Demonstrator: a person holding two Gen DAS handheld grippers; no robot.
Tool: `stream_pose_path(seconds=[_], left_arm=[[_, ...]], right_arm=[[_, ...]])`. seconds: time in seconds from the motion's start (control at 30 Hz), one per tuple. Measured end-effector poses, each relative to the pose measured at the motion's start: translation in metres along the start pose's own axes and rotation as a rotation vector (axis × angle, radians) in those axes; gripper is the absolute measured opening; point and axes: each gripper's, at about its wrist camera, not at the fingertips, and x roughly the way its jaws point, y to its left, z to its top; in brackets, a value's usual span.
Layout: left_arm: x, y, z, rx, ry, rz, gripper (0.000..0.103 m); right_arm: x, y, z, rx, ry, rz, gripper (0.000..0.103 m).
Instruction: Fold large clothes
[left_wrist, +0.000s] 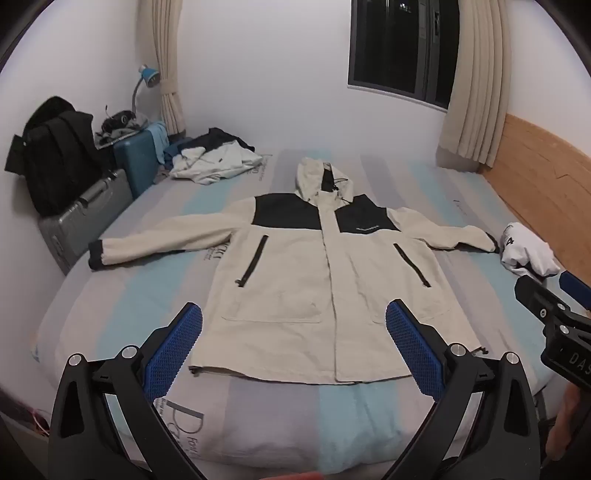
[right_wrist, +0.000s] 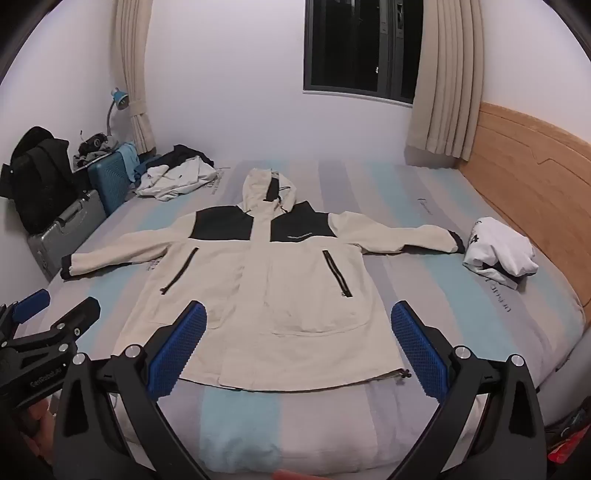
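1. Hooded jacket (left_wrist: 325, 280), cream with black shoulder panels, lies flat and face up mid-bed, front closed, both sleeves spread sideways, hood toward the window wall, hem toward the camera.
2. Left gripper (left_wrist: 293, 343) hovers over the hem end, fingers spread wide, holding nothing. Right gripper (right_wrist: 297, 345) is the same: wide open, empty, above the hem's right half.
3. Step in hand, my read: first fold not started; likely a sleeve goes in first.
4. To do it well: pinch the left sleeve's black cuff (left_wrist: 95, 254) and the right cuff (right_wrist: 456, 242) by the fabric edge, lift just enough to clear, lay each across the chest, then fold the sides in along the pocket zips (right_wrist: 337, 273).
5. Grab only 1 layer edge at the hem; the drawcord toggle (right_wrist: 406, 373) could snag.
6. Edges: the hem sits near the bed's front edge (right_wrist: 258, 435), so don't drag it nearer.
7. Room: the folded white garment (right_wrist: 498, 254) lies just beside the right cuff, and the clothes pile (left_wrist: 214, 160) sits at the far left corner, well apart. Suitcases (left_wrist: 85, 218) flank the left side. Open striped sheet on both sides of the body.
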Motion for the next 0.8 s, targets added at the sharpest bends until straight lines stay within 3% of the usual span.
stream_pose_path(seconds=[0.1, 0.3, 0.8], left_arm=[[-0.002, 0.005, -0.002, -0.03, -0.013, -0.028, 0.097], [-0.003, 0.009, -0.001, -0.021, 0.001, -0.002, 0.097], [-0.011, 0.002, -0.005, 0.0, -0.01, -0.025, 0.097]], right_arm=[[0.001, 0.0, 0.001, 0.01, 0.01, -0.009, 0.096], [-0.004, 0.011, -0.008, -0.015, 0.006, -0.005, 0.096], [-0.007, 0.01, -0.014, -0.028, -0.001, 0.001, 0.096]])
